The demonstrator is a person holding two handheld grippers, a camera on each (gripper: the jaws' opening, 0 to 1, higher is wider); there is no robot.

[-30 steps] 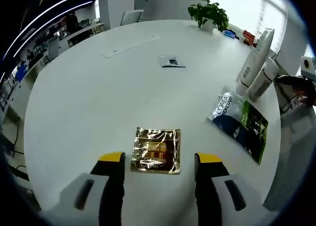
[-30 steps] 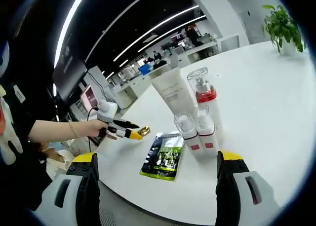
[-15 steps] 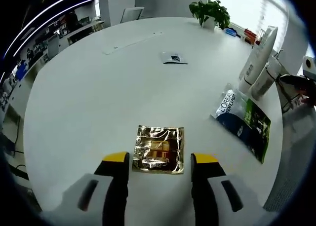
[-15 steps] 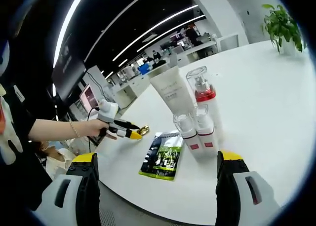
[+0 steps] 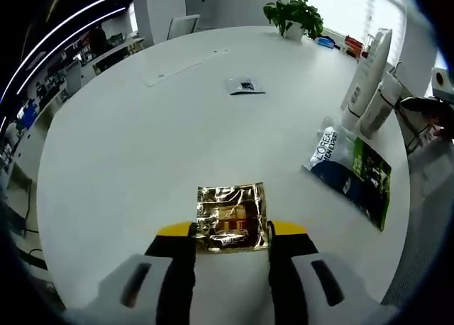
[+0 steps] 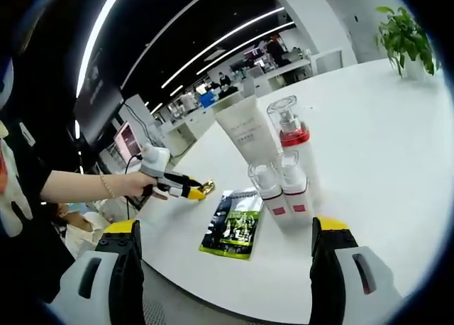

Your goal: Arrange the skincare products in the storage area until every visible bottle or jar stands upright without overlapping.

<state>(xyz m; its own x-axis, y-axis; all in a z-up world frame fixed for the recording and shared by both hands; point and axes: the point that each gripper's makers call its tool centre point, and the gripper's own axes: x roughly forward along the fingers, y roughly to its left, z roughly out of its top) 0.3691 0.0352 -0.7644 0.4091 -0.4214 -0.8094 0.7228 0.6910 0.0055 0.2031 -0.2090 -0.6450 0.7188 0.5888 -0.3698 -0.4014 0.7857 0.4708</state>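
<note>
Gold foil sachet [image 5: 233,218] flanked by left gripper [image 5: 232,230] jaws, contact not discernible, right gripper [image 6: 225,229] held wide apart, released, white round table [image 5: 142,140], three sachets counted, green sachet [image 5: 351,172], small sachet [image 5: 246,86], one tube [image 6: 246,130], three upright bottles [image 6: 289,170], plant [image 5: 294,14], office beyond

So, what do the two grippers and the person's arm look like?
Both grippers are light grey with dark slots and yellow-tipped black jaws: the left gripper and the right gripper. The arm has a short black sleeve and a thin bracelet.
</note>
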